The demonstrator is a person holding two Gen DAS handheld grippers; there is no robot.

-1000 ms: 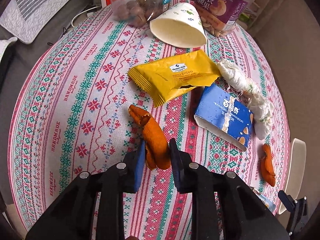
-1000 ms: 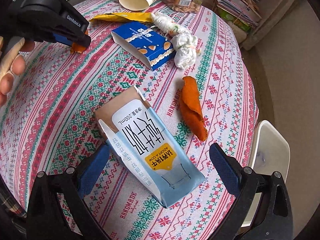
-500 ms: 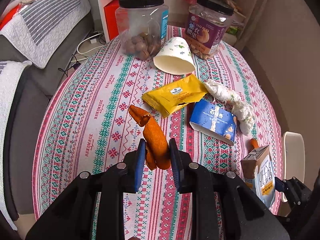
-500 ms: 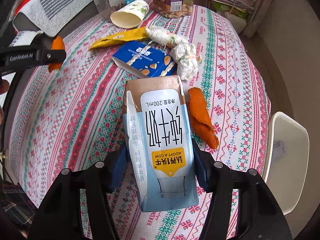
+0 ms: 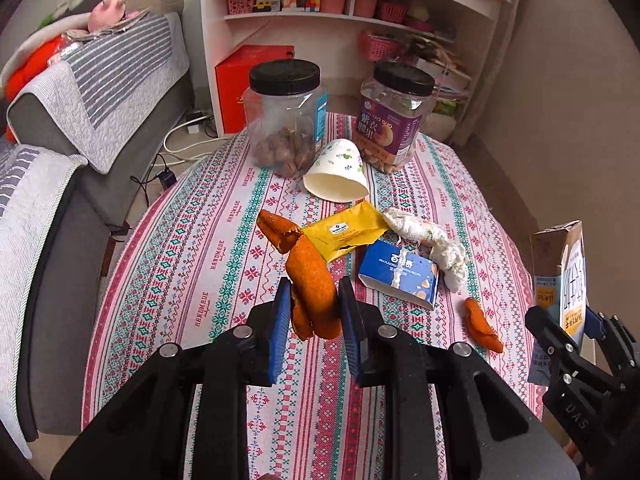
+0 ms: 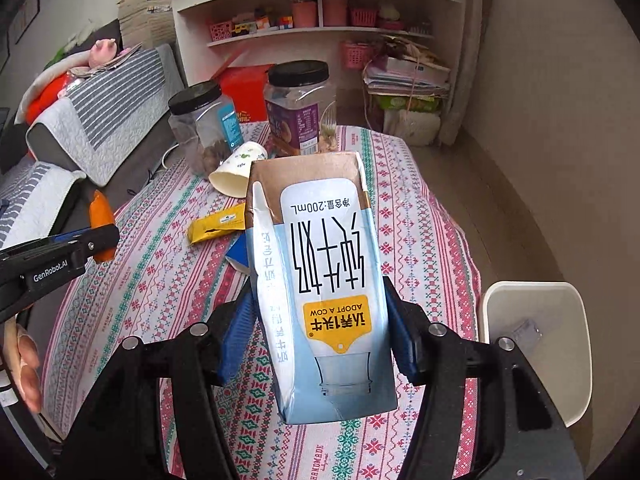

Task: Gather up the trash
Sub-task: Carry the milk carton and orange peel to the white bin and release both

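My left gripper (image 5: 312, 304) is shut on an orange peel (image 5: 308, 280) and holds it above the patterned tablecloth (image 5: 192, 264). My right gripper (image 6: 316, 308) is shut on a blue and white milk carton (image 6: 324, 280), lifted off the table; the carton (image 5: 564, 280) also shows at the right of the left wrist view. On the cloth lie a yellow wrapper (image 5: 344, 232), a blue snack box (image 5: 400, 276), a crumpled tissue (image 5: 432, 240), a tipped paper cup (image 5: 338, 172) and a second orange peel (image 5: 480, 324).
Two black-lidded jars (image 5: 286, 116) (image 5: 394, 114) stand at the table's far end. A white bin (image 6: 536, 344) sits beside the table on the right. A grey sofa (image 5: 60, 128) lies left, with a white shelf unit (image 5: 352, 20) behind. A person's hand (image 6: 24, 360) shows at lower left.
Both grippers rose from the table. The right gripper shut on the milk carton and lifted it. The left kept its hold on the peel, and both views tilted up toward the shelves.
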